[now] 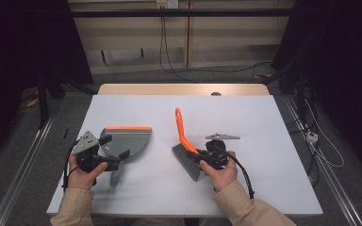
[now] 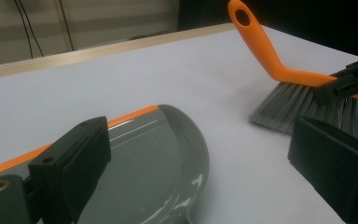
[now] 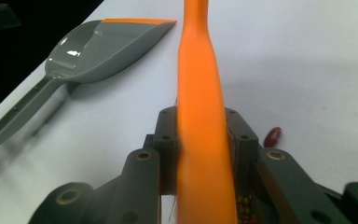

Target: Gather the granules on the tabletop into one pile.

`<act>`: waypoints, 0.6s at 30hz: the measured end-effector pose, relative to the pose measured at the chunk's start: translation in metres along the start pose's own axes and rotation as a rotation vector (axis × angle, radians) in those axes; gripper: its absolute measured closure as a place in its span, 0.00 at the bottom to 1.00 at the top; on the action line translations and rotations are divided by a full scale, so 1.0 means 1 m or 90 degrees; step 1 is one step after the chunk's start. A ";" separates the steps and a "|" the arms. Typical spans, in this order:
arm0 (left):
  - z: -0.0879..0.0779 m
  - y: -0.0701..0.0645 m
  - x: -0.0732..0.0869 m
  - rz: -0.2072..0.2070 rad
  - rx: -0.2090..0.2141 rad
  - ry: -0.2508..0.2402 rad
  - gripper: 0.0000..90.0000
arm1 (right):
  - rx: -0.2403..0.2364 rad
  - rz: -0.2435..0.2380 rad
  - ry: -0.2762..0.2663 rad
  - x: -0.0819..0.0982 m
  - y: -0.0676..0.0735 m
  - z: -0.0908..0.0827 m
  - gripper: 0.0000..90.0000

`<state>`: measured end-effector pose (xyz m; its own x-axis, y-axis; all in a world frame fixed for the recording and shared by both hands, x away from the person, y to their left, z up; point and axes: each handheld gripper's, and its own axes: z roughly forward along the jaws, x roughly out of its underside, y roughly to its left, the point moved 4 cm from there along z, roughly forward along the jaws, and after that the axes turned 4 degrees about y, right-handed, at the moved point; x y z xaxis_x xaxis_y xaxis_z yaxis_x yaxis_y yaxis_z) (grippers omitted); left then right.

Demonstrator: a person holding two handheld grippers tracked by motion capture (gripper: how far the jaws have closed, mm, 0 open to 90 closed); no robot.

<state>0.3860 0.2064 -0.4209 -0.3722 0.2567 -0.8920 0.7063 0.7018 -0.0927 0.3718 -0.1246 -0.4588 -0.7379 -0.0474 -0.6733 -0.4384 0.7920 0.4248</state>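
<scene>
Between the jaws of the right gripper [image 3: 200, 154] sits the orange handle of the brush [image 3: 198, 84], and the pads press on it from both sides. From the high view, the grey bristles [image 1: 187, 159] spread on the white table [image 1: 264, 141] just left of this gripper, and the handle rises away from it, toward the far edge. The bristles are hidden in the right gripper view, where the handle's far end is cut off by the top edge. A small red thing [image 3: 272, 136], hard to identify, lies on the table just right of these jaws.

The left gripper [image 1: 107, 151] stands wide, with nothing pressed. The grey dustpan [image 2: 158, 158] with its orange lip lies under and beyond its jaws; whether they touch it I cannot tell. The dustpan's handle [image 3: 18, 116] is partly covered by this gripper from above.
</scene>
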 end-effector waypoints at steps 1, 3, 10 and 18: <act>0.000 0.000 0.000 0.001 0.001 0.001 0.06 | 0.000 0.000 -0.001 0.000 0.000 0.000 0.79; 0.000 0.000 0.000 0.002 0.001 0.001 0.06 | -0.006 0.007 -0.002 -0.001 -0.001 0.000 0.79; 0.000 0.001 0.000 0.004 0.000 0.002 0.06 | -0.046 0.020 -0.021 -0.009 0.001 -0.004 0.79; 0.001 0.001 0.000 0.000 0.001 0.001 0.06 | -0.060 -0.081 -0.053 -0.042 0.000 -0.013 0.79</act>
<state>0.3871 0.2065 -0.4213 -0.3728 0.2582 -0.8913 0.7075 0.7006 -0.0930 0.3965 -0.1302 -0.4226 -0.6299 -0.0895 -0.7715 -0.5747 0.7219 0.3854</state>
